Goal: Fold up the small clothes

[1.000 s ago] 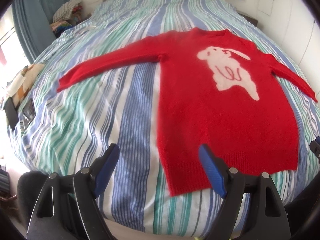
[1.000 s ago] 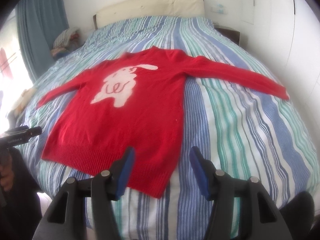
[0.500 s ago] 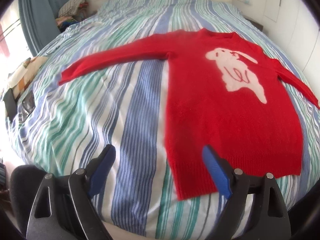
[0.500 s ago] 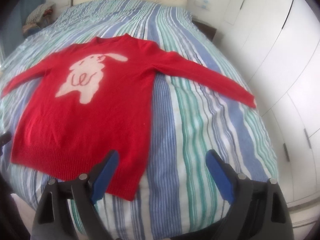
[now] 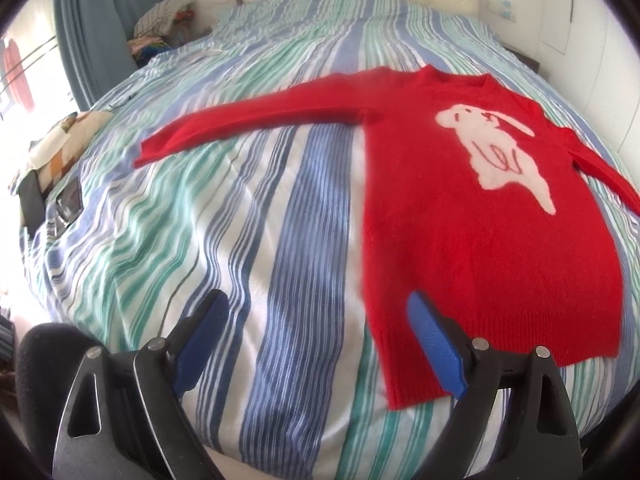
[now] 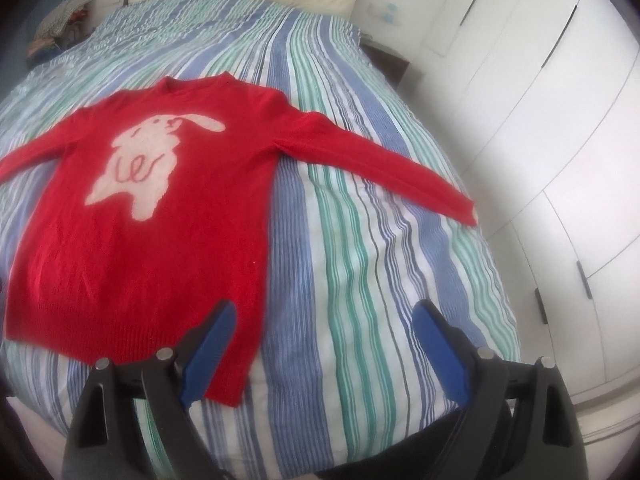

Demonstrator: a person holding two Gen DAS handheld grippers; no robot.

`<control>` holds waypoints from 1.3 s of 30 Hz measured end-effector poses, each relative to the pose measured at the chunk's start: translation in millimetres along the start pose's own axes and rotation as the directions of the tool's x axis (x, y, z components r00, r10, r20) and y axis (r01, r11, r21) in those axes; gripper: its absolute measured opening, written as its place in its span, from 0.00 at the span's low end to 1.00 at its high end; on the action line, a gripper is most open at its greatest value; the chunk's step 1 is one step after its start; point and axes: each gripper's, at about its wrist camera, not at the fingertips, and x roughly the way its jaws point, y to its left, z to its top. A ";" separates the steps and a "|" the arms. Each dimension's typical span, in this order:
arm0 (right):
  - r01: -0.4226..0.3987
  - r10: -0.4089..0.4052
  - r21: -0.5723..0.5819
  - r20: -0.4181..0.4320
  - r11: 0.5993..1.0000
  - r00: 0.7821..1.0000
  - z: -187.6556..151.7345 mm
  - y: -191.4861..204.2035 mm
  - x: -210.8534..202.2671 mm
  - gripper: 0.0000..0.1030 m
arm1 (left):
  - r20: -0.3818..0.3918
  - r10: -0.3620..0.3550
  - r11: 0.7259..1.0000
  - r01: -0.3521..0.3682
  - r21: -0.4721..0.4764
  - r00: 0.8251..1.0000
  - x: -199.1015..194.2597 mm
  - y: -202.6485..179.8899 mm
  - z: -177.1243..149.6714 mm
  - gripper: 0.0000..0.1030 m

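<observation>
The left tongs are being held wide apart with nothing between the blue pads, and over the last second they have been opened a little further. The right tongs are also being held wide and empty; a second ago they were about half closed, and they have since been spread out, most of that earlier in the second. Nothing is being gripped by either pair.

Just ahead of the left tongs only the striped bedcover is being framed between the pads, while the left bottom corner of the red sweater is being passed behind the right-hand pad. In the right view the sweater is lying ahead and to the left, its right bottom corner just beyond the left-hand pad. Compared with a second ago, both views are being swung outward, so that each outstretched sleeve is being brought nearer the middle of its picture.

The sweater is being left flat, face up, sleeves spread, with no fold made. Judged from this, the folding is only being started, and the sleeves are probably being lined up as the first things to be taken.
</observation>
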 end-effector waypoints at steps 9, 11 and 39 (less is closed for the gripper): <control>0.036 -0.036 -0.030 -0.001 0.999 0.999 0.9 2.5 -2.7 0.86 | -0.007 0.019 1.000 -0.019 -0.010 1.000 6.1 1.9 -2.2 0.90; 0.045 -0.045 -0.034 0.002 0.998 0.999 2.2 3.2 -3.2 0.86 | -0.005 0.021 1.000 -0.021 -0.008 1.000 6.7 1.4 -2.6 0.90; 0.066 -0.067 -0.062 -0.008 0.996 0.998 5.2 5.7 -8.4 0.86 | -0.004 0.036 0.999 -0.036 -0.015 0.999 11.1 3.8 -2.7 0.90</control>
